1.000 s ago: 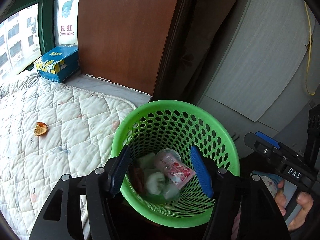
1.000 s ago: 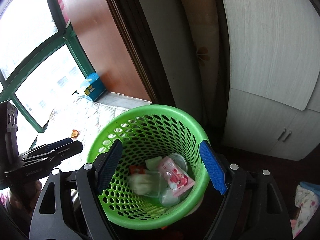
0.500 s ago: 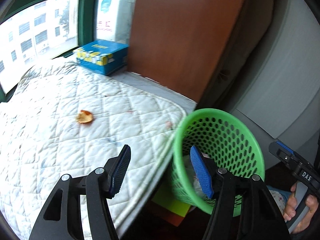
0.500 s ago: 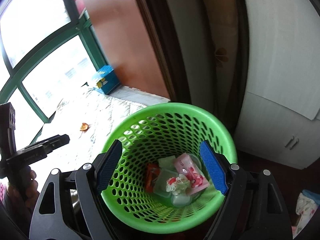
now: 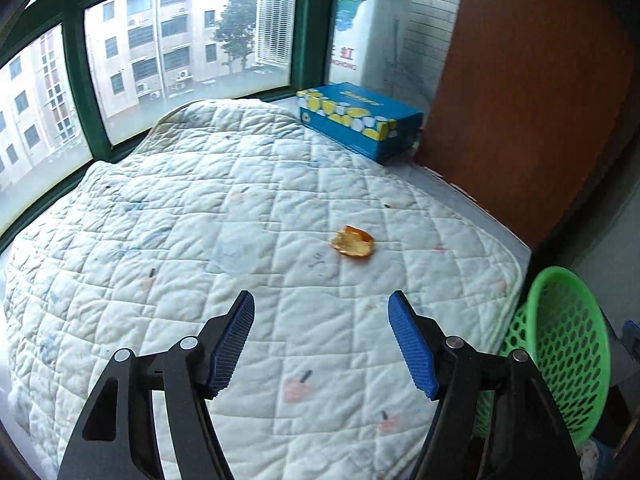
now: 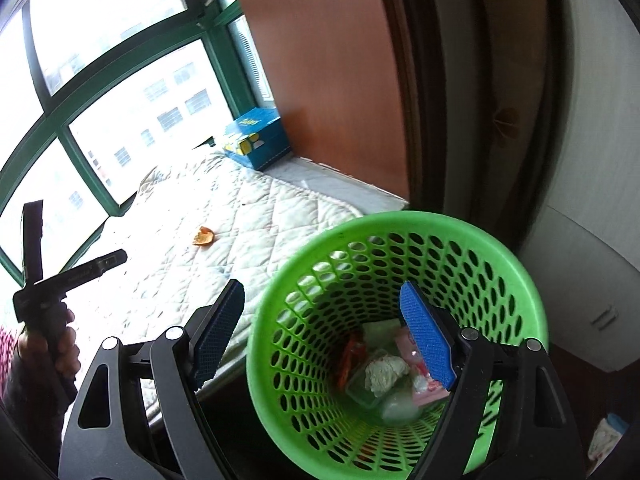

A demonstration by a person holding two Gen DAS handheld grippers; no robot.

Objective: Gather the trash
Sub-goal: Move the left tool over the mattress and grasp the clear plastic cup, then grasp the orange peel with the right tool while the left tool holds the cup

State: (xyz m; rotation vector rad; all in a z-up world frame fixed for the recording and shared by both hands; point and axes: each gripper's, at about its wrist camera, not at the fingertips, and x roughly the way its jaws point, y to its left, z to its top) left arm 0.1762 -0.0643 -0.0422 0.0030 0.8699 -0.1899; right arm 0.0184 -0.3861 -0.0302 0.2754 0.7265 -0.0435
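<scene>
Orange peel [image 5: 352, 242] — small, curled, on quilt [image 5: 200, 240], both grippers [image 5: 320, 344] [image 6: 320, 336] wide open — empty

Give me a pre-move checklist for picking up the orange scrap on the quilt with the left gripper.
1. Left gripper open, holding nothing: ok.
2. Orange scrap in plain view on the quilt, ahead of the gripper: ok.
3. Nothing lying between gripper and scrap: ok.
4. Green basket upright beside the quilt's edge, mouth open: ok.
5. Right gripper open, above the basket, away from the scrap: ok.
6. Scrap's firmness for pinching: cannot tell.
</scene>
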